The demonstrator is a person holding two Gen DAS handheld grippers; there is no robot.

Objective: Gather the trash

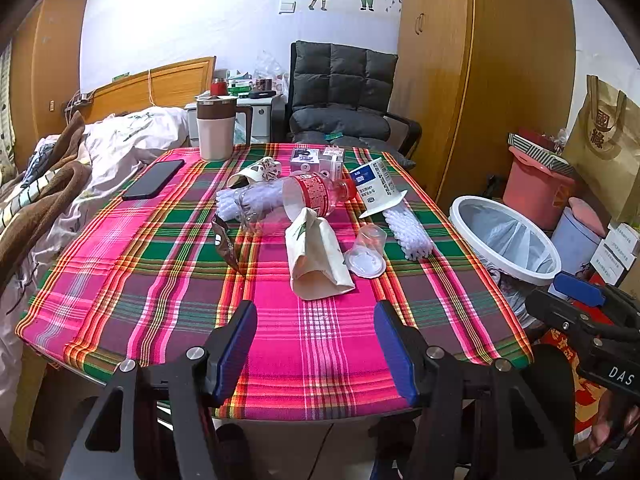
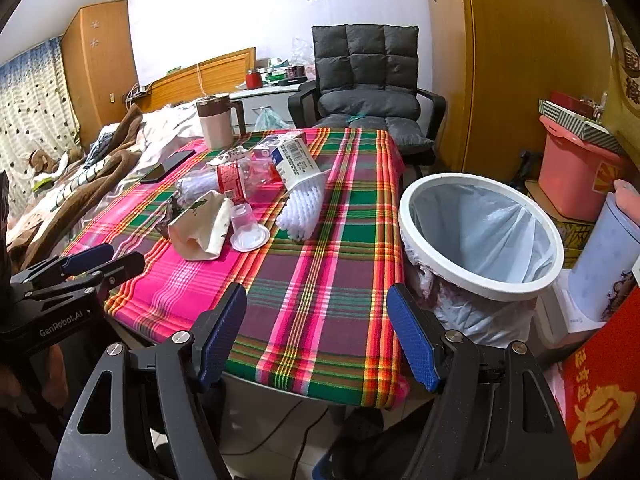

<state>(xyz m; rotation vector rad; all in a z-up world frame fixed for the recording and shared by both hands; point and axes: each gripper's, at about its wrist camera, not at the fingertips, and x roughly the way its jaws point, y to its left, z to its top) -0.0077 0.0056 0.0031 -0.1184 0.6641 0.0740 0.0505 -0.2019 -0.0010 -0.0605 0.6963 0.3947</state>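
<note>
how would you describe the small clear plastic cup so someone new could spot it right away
Start at the table with the pink and green plaid cloth. In the litter near its middle, look just right of the cream paper bag and left of the white foam netting. The clear plastic cup lies tipped over there, the only small see-through piece, far shorter than the red-labelled bottle behind it.

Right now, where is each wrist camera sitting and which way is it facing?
Left wrist: at the table's near edge, facing across the plaid cloth at the trash pile; own open left gripper below, right gripper at the right edge.
Right wrist: near the table's right corner, facing table and lined bin; own open fingers below, left gripper at the left edge.
Shared: flattened paper cup, bin, mug.
</note>
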